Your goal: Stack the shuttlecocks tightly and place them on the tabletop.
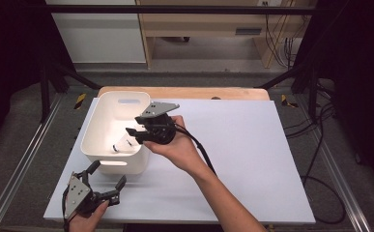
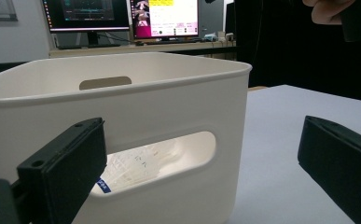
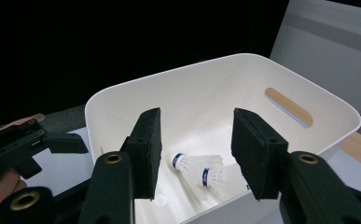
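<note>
Two white shuttlecocks (image 3: 201, 171) with blue bands are seen lying on the floor of the white plastic bin (image 1: 97, 121), which is set near the counter's (image 1: 252, 159) far left corner. The right claw (image 1: 135, 134) is held over the bin's right rim, its jaws parted and nothing gripped. The left claw (image 1: 108, 180) is held released by the counter's near left corner, just short of the bin's near wall.

shuttlecocks (image 3: 201, 170) in bin (image 3: 225, 84), on table (image 1: 242, 145)
</note>
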A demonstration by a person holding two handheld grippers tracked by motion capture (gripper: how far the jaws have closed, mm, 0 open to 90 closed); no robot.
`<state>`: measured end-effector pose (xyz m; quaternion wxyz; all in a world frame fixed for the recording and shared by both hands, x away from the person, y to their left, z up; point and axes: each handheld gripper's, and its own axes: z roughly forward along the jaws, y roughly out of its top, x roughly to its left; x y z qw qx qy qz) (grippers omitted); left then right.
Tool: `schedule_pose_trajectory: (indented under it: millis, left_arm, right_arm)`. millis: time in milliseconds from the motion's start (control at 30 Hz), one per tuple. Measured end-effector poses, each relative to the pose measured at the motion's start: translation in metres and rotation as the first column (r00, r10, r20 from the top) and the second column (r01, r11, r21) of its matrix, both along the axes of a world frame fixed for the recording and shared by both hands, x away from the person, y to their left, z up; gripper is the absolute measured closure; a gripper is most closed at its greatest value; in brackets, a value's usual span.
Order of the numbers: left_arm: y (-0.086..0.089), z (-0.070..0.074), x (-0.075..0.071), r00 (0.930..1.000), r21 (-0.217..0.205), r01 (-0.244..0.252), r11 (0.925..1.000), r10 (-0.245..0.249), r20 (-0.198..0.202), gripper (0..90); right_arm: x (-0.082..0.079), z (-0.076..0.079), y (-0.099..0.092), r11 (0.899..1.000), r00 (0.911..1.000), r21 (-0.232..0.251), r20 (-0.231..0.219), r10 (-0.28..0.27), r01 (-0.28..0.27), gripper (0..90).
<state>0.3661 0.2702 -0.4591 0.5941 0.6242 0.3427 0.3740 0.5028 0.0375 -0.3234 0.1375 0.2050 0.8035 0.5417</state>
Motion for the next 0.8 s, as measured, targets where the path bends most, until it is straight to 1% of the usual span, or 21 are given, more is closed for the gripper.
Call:
schedule_pose_trajectory:
  millis: [400,467,800]
  left_arm:
    - [0.0,0.0,0.0,1.0,0.003,0.0,1.0,0.0,0.0,1.4]
    - [0.0,0.0,0.0,1.0,0.002,0.001,1.0,-0.001,0.0,1.4]
    - [-0.001,0.0,0.0,1.0,0.001,0.004,1.0,-0.004,0.0,1.4]
  right_arm:
    - [0.0,-0.005,-0.007,1.0,0.9998,-0.01,-0.009,-0.016,0.016,51.1]
    - [0.0,-0.006,-0.009,1.0,0.9997,-0.017,-0.01,-0.022,0.022,51.0]
    - [0.005,-0.009,-0.018,0.999,0.9985,-0.021,-0.02,-0.051,0.05,49.6]
